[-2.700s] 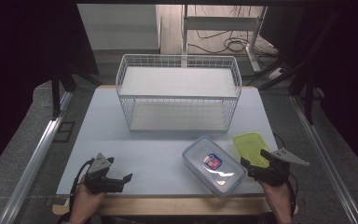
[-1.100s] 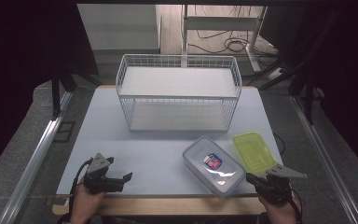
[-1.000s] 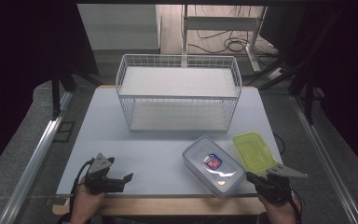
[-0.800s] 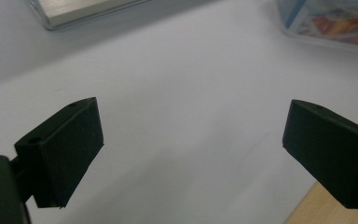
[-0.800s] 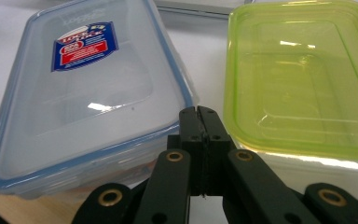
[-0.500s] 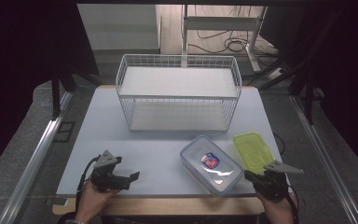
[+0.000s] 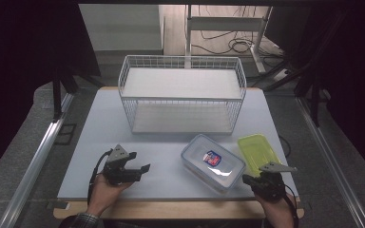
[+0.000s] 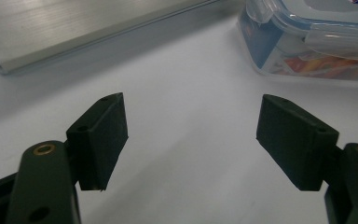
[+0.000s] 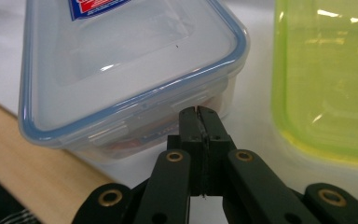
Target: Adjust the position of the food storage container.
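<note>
A clear lidded container [image 7: 213, 162] with a blue rim and a label lies near the table's front, right of centre. My left gripper [image 7: 141, 170] hovers to its left, pointing toward it. In the left gripper view its jaws [image 8: 191, 135] stand apart with only bare table between them; they have just been closing. The container [image 8: 317, 37] lies ahead at upper right. My right gripper [image 7: 248, 179] sits at the container's near right corner. In the right gripper view its tips [image 9: 199, 114] are pressed together against the container's end wall [image 9: 135, 70].
A yellow-green container [image 7: 258, 153] lies right of the clear one, also beside my right gripper [image 9: 326, 79]. A white wire basket [image 7: 180, 95] stands at the back of the white table [image 7: 100, 133]. The wooden front edge [image 9: 37, 158] is close by.
My left hand has moved right toward the clear container. The right gripper, earlier beside the yellow-green container, has come down to the front edge and has kept still for the last second.
</note>
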Demonstrator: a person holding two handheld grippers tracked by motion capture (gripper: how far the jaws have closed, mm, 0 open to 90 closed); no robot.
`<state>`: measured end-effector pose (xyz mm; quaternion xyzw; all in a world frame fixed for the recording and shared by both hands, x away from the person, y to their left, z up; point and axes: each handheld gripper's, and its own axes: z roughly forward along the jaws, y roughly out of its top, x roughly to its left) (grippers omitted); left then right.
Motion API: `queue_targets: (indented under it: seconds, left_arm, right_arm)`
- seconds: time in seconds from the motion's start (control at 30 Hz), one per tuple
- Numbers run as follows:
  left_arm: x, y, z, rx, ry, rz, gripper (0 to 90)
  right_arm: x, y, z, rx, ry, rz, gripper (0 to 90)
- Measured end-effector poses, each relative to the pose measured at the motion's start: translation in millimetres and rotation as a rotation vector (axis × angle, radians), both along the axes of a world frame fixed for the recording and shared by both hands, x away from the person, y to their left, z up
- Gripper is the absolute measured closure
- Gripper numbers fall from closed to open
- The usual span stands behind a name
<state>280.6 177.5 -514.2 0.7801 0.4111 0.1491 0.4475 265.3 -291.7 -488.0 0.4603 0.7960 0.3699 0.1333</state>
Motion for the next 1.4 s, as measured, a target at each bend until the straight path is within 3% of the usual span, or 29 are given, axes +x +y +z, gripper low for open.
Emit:
queue_targets:
  seconds: [0.23, 0.67, 1.0, 1.1, 1.4]
  left_arm:
    - [17.4, -11.8, 1.8, 0.0, 0.006, -0.019, 39.0]
    - [49.2, -42.9, -2.3, 0.094, 0.01, -0.057, 61.2]
    - [86.4, -56.1, -11.1, 0.133, 0.039, -0.039, 65.3]
    - [94.7, -56.5, -11.5, 0.094, 0.052, -0.057, 65.0]
    - [86.4, -50.1, -6.4, 0.11, 0.077, -0.05, 75.2]
  right_arm:
    - [18.7, 2.1, -2.4, 0.0, 0.013, -0.004, 89.3]
    - [47.2, 24.1, -0.5, -0.047, 0.003, 0.024, 88.5]
    - [62.6, 43.8, -2.2, -0.066, 0.011, 0.039, 87.6]
    - [66.9, 50.1, -2.8, -0.076, 0.013, 0.041, 87.6]
    - [81.2, 63.9, -3.9, -0.089, 0.014, 0.059, 89.4]
